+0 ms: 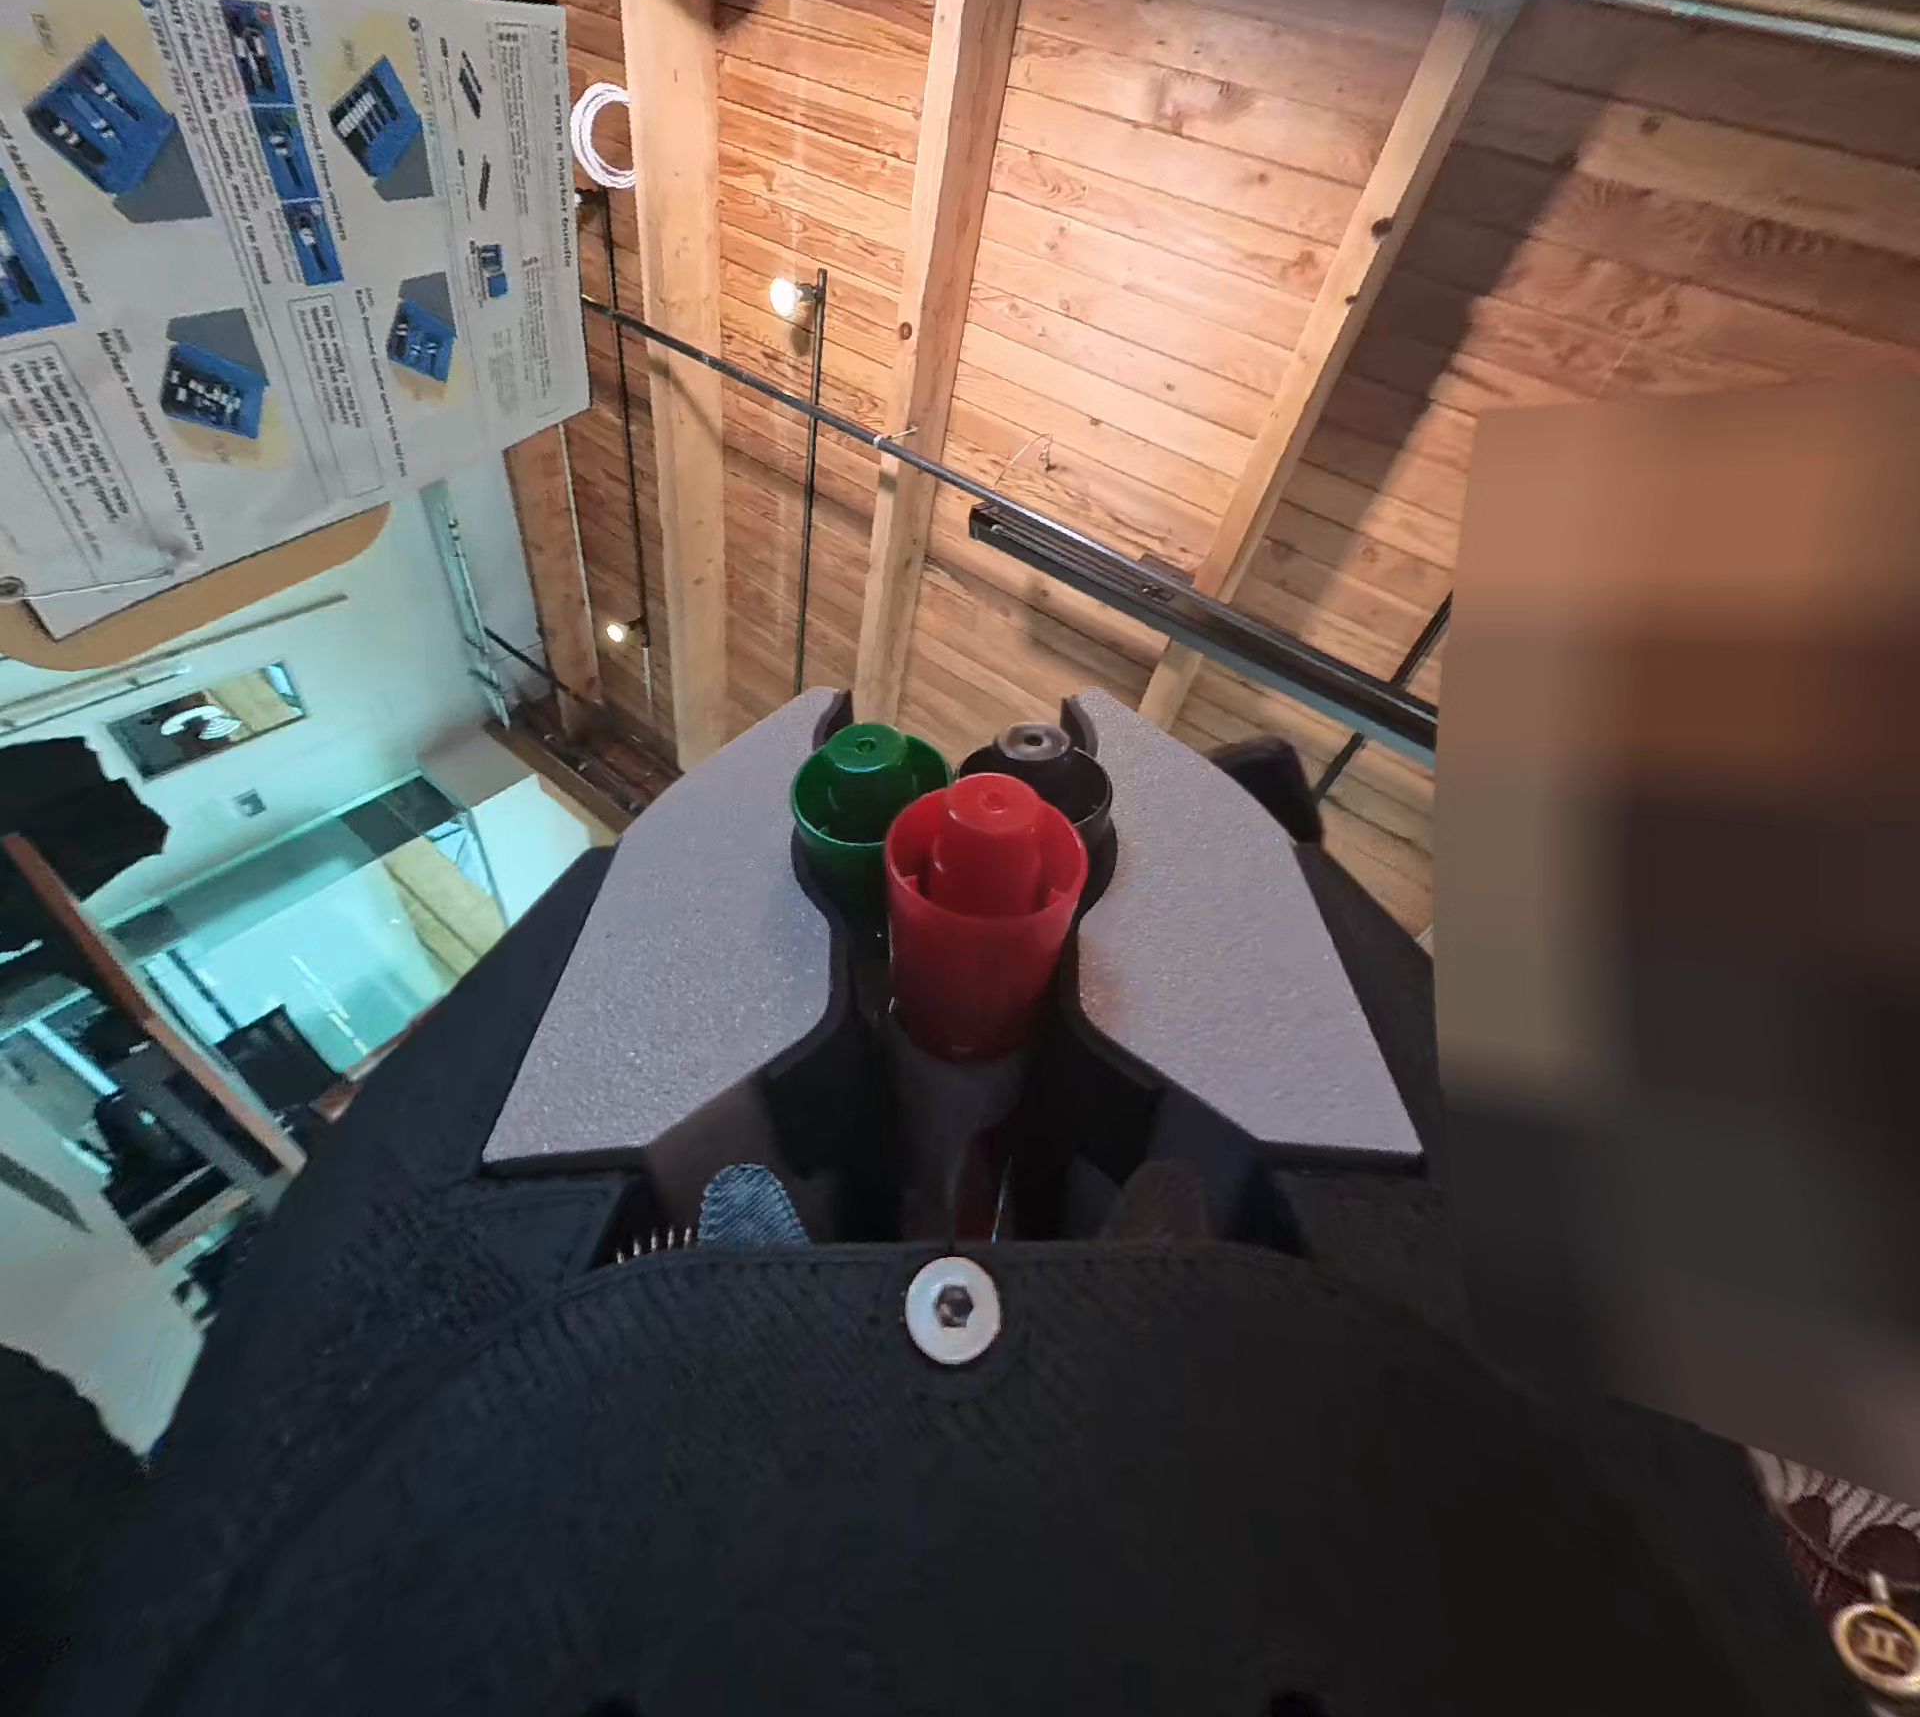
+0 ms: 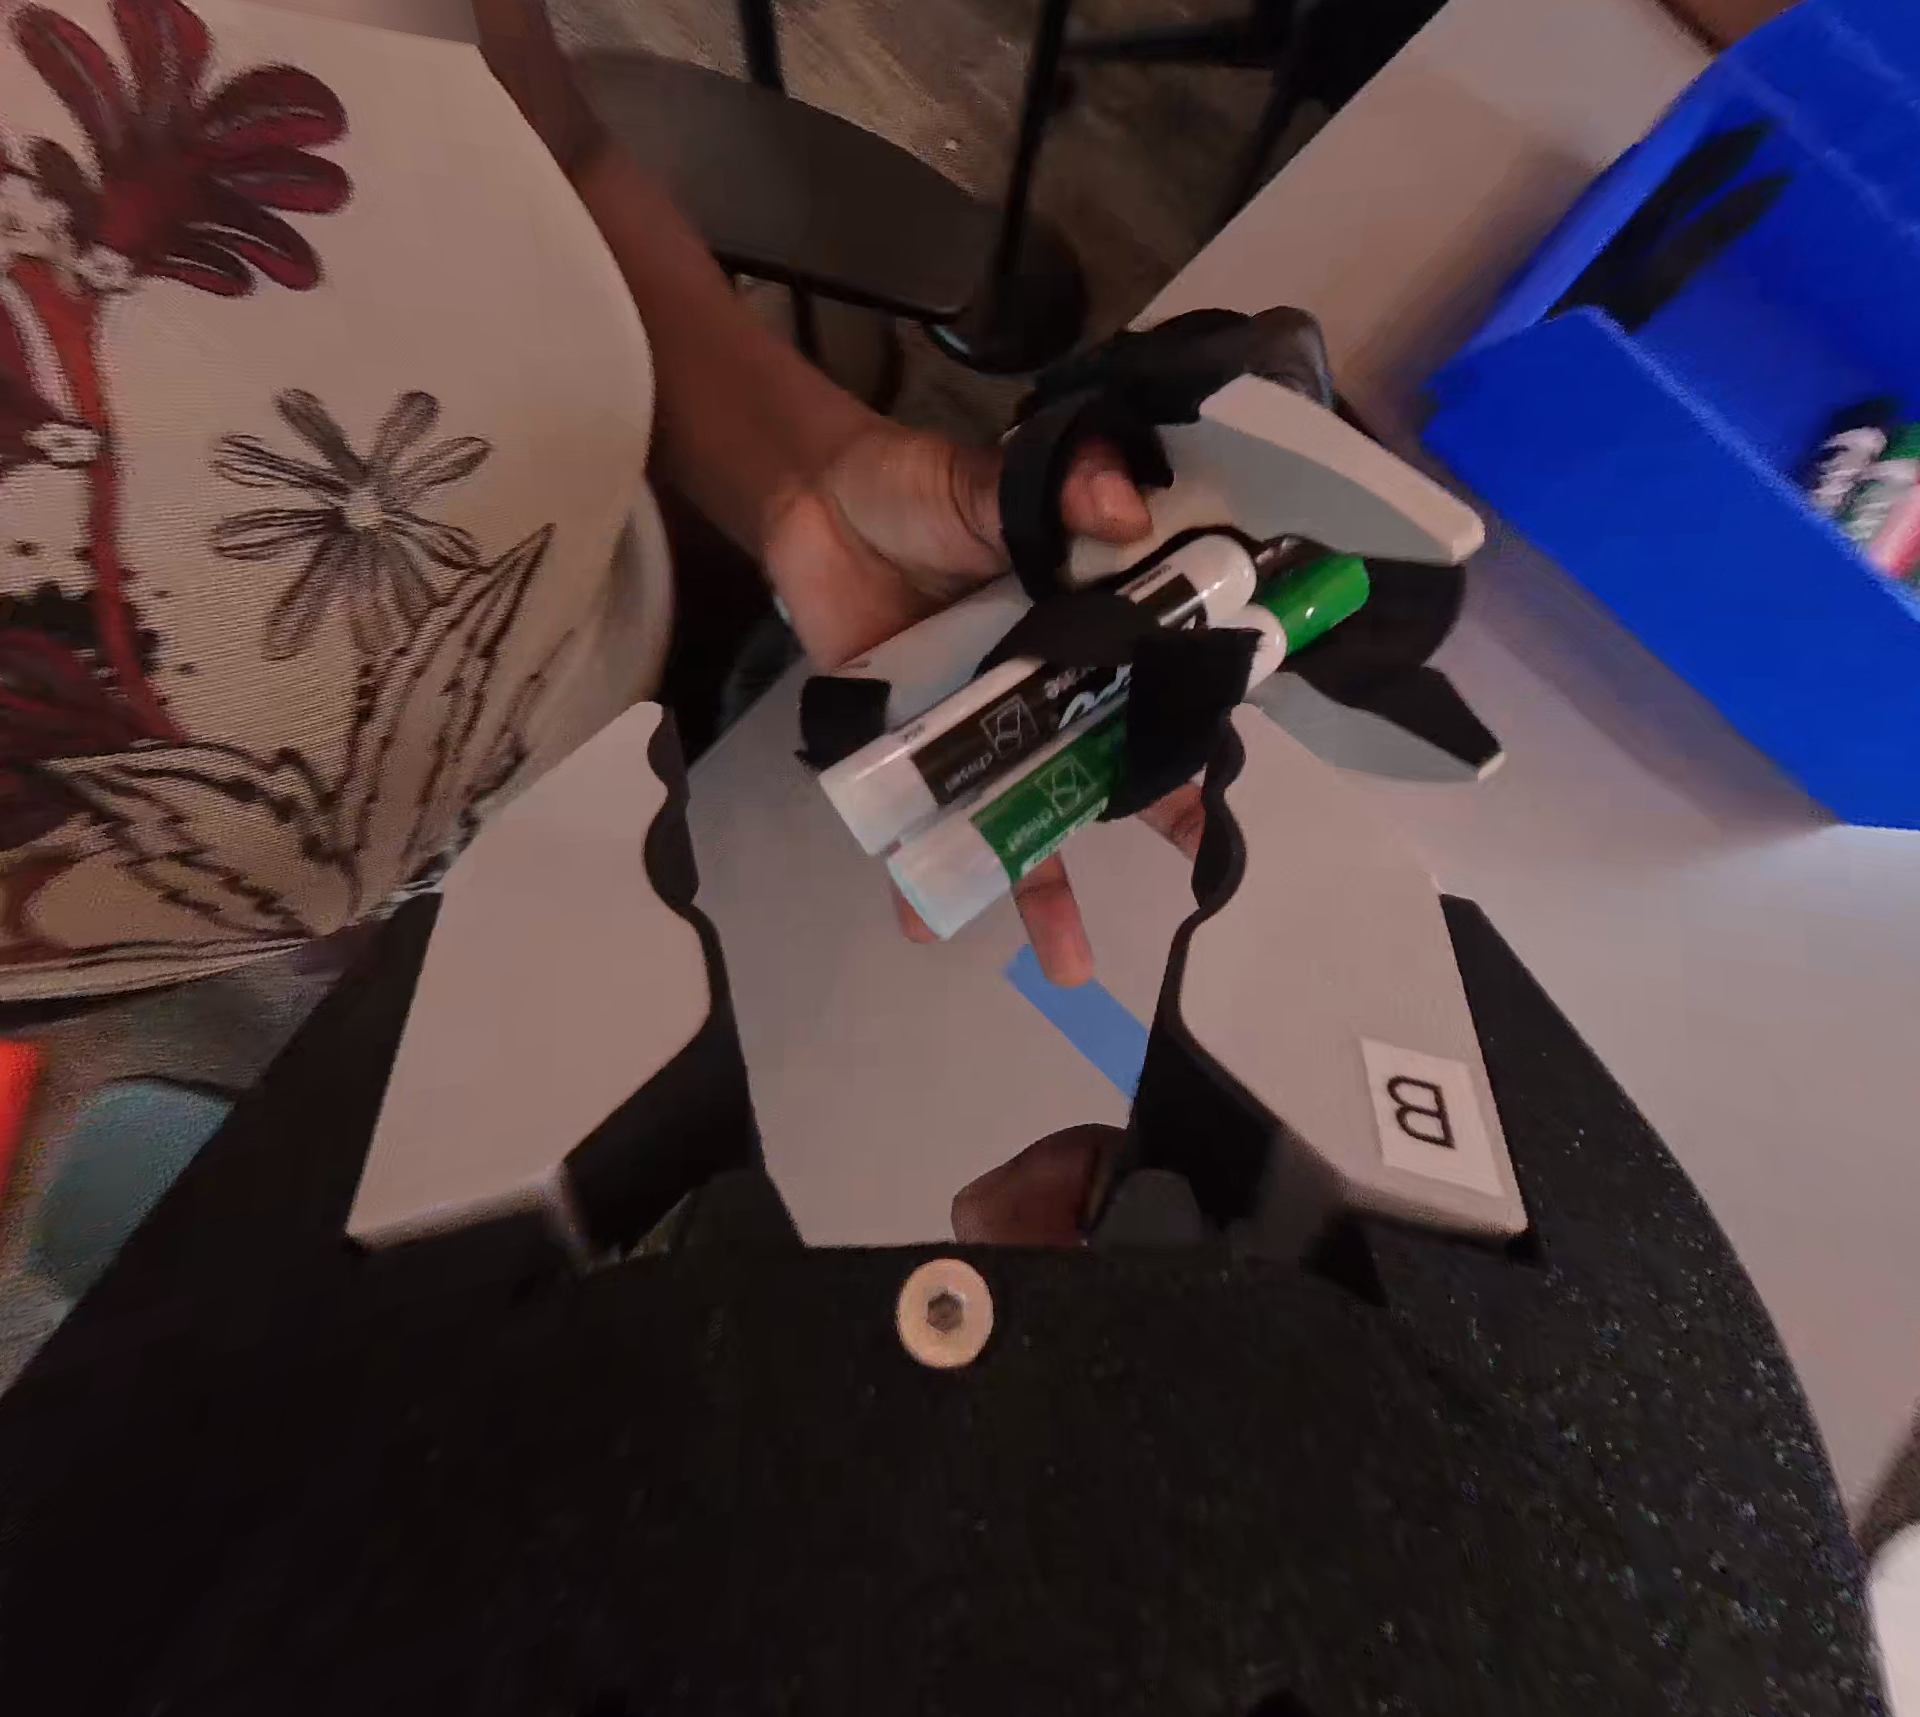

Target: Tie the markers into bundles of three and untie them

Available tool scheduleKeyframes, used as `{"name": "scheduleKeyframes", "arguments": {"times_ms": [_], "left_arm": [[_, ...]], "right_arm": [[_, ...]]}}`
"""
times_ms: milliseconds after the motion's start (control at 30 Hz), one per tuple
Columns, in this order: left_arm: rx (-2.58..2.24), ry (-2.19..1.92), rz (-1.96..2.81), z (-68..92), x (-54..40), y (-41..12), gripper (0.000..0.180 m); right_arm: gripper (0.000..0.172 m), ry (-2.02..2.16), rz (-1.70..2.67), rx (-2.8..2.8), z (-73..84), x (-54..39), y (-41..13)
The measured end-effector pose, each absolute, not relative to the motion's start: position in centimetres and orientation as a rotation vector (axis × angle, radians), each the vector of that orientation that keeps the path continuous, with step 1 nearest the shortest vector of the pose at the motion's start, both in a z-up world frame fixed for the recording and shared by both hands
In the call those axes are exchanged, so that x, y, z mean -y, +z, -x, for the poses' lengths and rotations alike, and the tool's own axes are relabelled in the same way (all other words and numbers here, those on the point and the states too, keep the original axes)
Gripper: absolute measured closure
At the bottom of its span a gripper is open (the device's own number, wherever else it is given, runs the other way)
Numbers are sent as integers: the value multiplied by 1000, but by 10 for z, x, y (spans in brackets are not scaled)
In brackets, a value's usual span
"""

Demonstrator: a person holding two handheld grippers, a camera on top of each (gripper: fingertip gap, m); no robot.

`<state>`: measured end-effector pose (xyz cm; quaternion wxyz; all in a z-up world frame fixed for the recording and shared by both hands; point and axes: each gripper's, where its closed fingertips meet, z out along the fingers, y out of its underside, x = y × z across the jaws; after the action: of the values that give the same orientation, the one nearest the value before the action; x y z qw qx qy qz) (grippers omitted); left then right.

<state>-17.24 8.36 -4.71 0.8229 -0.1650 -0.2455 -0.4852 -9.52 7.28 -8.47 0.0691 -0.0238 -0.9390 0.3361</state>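
Left wrist view: the left gripper [image 1: 961, 820] points up toward a wooden plank ceiling [image 1: 1195, 233]. Its grey jaws are closed on a bundle of three markers seen end-on — green cap [image 1: 862, 789], black cap [image 1: 1044, 768], red cap [image 1: 982, 898] nearest the lens. The jaw faces press the green cap on one side and the black cap on the other; the marker barrels are hidden below the caps and behind the gripper body. A printed instruction sheet [image 1: 260, 265] hangs at upper left, its lower edge cut off. A blurred patch covers the right side of this view.

Right wrist view: the right gripper [image 2: 940, 794] has its jaws spread wide, nothing between them but the white bench [image 2: 883, 1096] below. Beyond them a hand [image 2: 904, 514] holds the left gripper above the bench, with the marker bundle across it. Only the white barrels with black label [image 2: 997, 732] and green label [image 2: 1049, 810] show; the third marker lies behind them, out of sight. A black fabric strap [image 2: 1174, 711] wraps the bundle at mid-length — a loose tail sticks out at the left, and whether the strap is fastened cannot be made out. A strip of blue tape [image 2: 1091, 1023] lies on the bench, partly covered by the right jaw. A blue plastic bin [image 2: 1662, 420] sits at the right, cut off by the frame; its contents are too blurred to name. A floral-print fabric [image 2: 260, 472] fills the left edge.
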Motion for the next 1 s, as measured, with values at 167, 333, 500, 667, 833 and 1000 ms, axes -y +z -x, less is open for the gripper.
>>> {"name": "scheduleKeyframes", "arguments": {"times_ms": [167,333,500,667,833,1000], "left_arm": [[550,-1063,331,181,-84,-56,142],[546,-1069,309,179,-84,-56,143],[532,-1056,291,188,-73,-58,143],[608,-981,274,207,-60,-78,143],[582,-947,313,204,-61,-77,142],[536,-928,344,198,-63,-67,142]], "right_arm": [[82,888,26,3031,86,-97,-68],[97,1111,-25,2731,116,-80,38],[100,1278,-52,2617,101,-75,8],[110,1409,87,2573,95,-80,-35],[110,1335,25,2592,91,-77,-38],[113,1138,-23,2682,98,-93,-37]]}}
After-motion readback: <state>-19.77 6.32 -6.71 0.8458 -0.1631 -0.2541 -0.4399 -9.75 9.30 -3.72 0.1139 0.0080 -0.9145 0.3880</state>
